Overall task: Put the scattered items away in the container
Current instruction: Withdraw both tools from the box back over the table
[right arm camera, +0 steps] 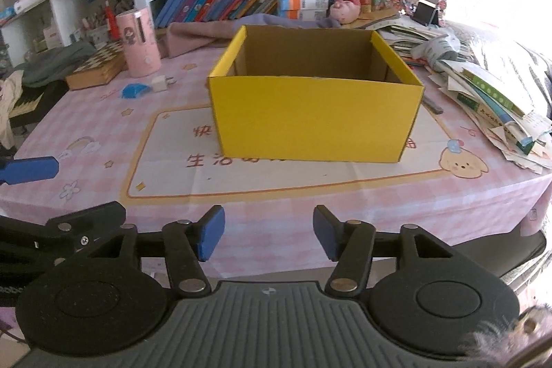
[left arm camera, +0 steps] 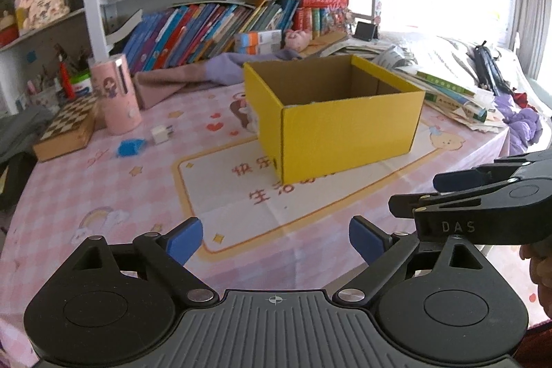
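Between pick-ups, by the look of it: nothing held, nothing approached yet. At 6 o'clock in each wrist view, left hand-held gripper [left arm camera: 275, 242] and right hand-held gripper [right arm camera: 268, 237] spread wide, blue pads empty, levelled side by side over the near edge of the worktop [right arm camera: 310, 216] and aimed forward. Dead ahead at 12 o'clock, yellow box [right arm camera: 315, 121], open-topped, upright, contents hidden by its walls. Farther off at 10 o'clock, blue scrap [right arm camera: 134, 90] with white charger plug [right arm camera: 161, 83] just beside it, near the pink canister [right arm camera: 138, 40]. Next move, probably: swing left, reach past the box, close on one of the small pieces.
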A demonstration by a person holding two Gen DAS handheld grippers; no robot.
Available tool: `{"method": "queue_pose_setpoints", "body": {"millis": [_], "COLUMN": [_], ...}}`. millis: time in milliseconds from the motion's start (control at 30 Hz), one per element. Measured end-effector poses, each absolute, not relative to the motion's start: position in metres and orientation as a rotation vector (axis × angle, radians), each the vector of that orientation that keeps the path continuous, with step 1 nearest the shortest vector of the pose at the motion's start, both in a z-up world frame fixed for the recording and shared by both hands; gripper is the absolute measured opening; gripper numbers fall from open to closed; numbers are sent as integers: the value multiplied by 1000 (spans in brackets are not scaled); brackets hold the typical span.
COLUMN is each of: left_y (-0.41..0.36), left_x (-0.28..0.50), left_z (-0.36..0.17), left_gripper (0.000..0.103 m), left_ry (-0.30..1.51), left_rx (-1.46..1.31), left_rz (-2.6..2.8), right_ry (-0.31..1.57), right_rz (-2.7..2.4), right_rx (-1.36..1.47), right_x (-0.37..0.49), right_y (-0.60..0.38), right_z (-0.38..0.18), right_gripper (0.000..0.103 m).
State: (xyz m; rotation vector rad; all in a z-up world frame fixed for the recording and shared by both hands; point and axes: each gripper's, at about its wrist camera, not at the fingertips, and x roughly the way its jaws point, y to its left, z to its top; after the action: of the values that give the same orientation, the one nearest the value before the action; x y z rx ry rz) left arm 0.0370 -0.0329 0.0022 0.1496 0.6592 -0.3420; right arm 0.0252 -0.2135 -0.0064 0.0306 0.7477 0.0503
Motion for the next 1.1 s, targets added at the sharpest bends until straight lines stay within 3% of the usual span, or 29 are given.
{"method": "queue_pose_setpoints", "body": {"millis": [300, 1100], "left_y": [-12, 38], "left_x": [29, 32], "left_z": [-2, -5], "left_gripper": [94, 98], "left_ry": [689, 700], "left_rx": [129, 83], "left_rz": [-290, -165], "right_ry": [824, 821], "right_rz": [136, 224], "right_rx": [54, -16], "right_x": [27, 47], "right_y": [-192, -141], "right_z": [-15, -15], "right_gripper": [73, 76]}}
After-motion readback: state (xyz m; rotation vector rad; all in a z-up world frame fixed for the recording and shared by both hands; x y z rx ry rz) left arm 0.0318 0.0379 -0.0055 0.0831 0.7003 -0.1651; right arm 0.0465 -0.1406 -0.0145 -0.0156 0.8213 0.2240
